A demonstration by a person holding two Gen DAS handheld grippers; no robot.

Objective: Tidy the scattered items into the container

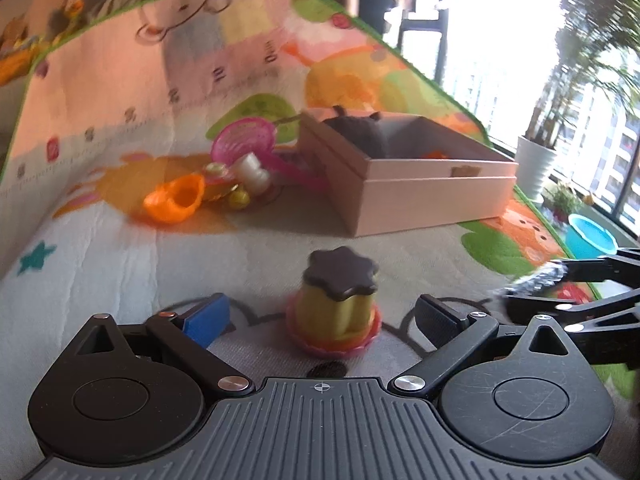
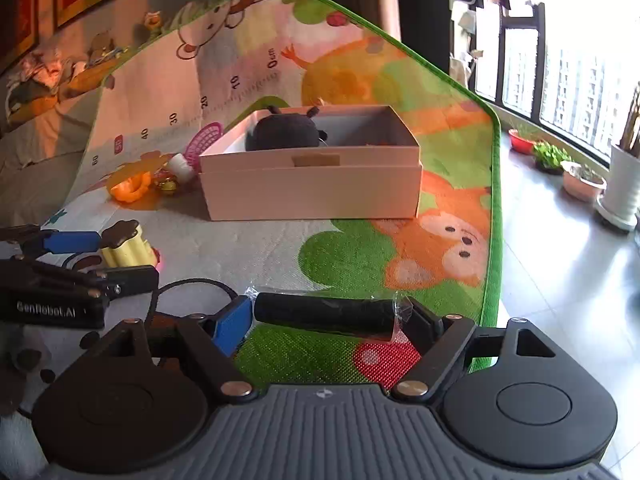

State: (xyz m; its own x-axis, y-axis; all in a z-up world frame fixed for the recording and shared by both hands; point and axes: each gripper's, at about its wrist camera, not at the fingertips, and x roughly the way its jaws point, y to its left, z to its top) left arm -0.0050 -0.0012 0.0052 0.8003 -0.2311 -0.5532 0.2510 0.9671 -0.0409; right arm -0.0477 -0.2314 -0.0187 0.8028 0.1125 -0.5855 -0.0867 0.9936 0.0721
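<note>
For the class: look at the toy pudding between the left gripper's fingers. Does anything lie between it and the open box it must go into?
Nothing visible does. The toy pudding stands on the mat, and only bare mat lies between it and the box. The orange toy and pink racket lie off to the left of the box, clear of that path.

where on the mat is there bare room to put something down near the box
Bare mat lies in front of the box, between it and the pudding toy, and to its right up to the mat's green edge. Left of the box is crowded: orange cup, pink racket, white toy. Inside, a dark plush fills the left part.
</note>
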